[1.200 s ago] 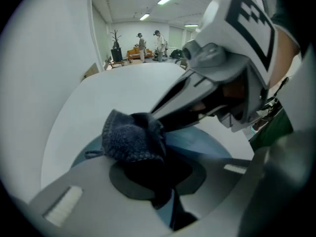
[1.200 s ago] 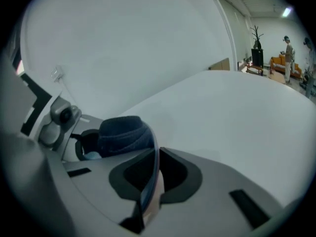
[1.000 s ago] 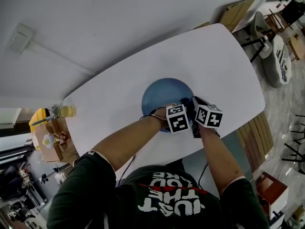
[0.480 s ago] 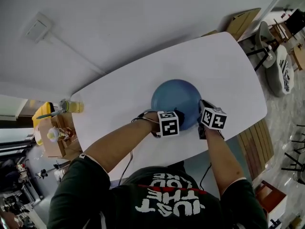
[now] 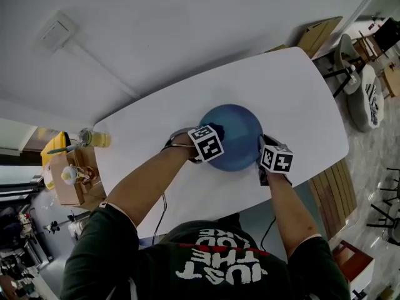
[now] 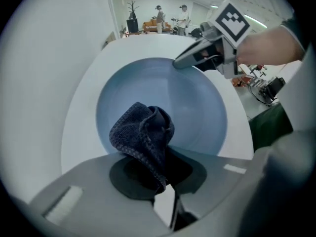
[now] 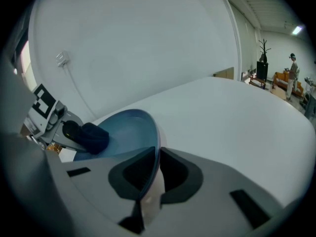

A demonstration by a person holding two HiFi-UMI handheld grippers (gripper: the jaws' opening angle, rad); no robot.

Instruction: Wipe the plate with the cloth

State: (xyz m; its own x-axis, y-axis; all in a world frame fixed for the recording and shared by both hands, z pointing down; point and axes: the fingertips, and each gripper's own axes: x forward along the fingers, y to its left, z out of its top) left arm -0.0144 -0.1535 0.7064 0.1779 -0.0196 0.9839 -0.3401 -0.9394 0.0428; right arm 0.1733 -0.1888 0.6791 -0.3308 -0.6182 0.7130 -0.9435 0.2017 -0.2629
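A round blue plate [image 5: 236,130] lies on the white table [image 5: 300,99]. My left gripper [image 5: 207,147] points down over the plate's left edge, shut on a bunched dark blue cloth [image 6: 145,137] that rests on the plate [image 6: 197,112]. My right gripper [image 5: 267,167] is at the plate's right rim. In the right gripper view the thin rim [image 7: 154,157] runs between its jaws, which are shut on it. The cloth [image 7: 94,137] and the left gripper [image 7: 66,132] show at the plate's far side. The right gripper [image 6: 180,63] shows on the rim in the left gripper view.
A yellow bottle [image 5: 94,139] and a cardboard box [image 5: 69,183] stand off the table's left end. A wooden bench [image 5: 331,180] and chairs [image 5: 362,74] are on the right. A wall [image 5: 156,36] runs behind the table.
My left gripper has dragged the cloth leftward across the plate, from the near right part to the left edge. The right gripper has stayed on the right rim.
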